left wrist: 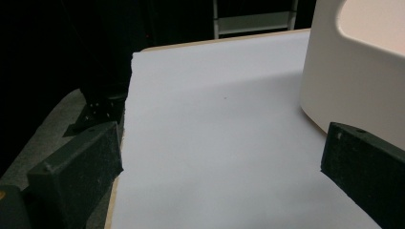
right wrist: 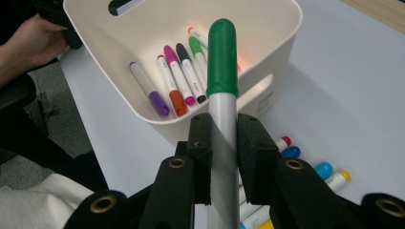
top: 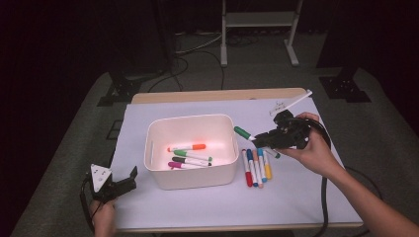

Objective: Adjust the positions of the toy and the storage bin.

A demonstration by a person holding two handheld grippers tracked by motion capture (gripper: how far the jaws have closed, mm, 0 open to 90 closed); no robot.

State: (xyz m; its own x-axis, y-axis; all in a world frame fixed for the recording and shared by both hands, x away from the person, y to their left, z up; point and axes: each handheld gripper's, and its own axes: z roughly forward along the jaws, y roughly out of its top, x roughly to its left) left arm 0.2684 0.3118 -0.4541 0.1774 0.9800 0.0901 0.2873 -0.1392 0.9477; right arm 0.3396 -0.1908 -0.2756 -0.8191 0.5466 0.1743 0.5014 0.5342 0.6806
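Sorting under way: loose felt-tip markers are going from the table into the white rounded plastic bin, and one is in the air now.
Held marker: the green-capped white-barrelled marker sits clamped between the jaws of the right gripper, which are drawn in narrow on its barrel; in the high view it hangs just beside the bin's right wall, cap end toward the bin.
Why held so: gripping the barrel low leaves the whole capped end free ahead of the jaws, so it can likely pass over the rim and drop in without the jaws touching the wall.
Right gripper place: raised above the table, over the waiting row, tipped toward the bin.
Waiting row: red, blue, orange, light-blue and yellow markers lie side by side on the pale paper sheet just right of the bin, close at hand and parallel, which makes each easy to take in turn.
Already in bin: several markers with purple, orange, magenta, black and green caps rest on the bin floor.
Left gripper: it rests low at the near left corner of the sheet with jaws spread wide and nothing between them, clear of the work; its own view looks past the bin's left wall.
Far edge: one more white marker lies beyond the right hand, well apart from the row.
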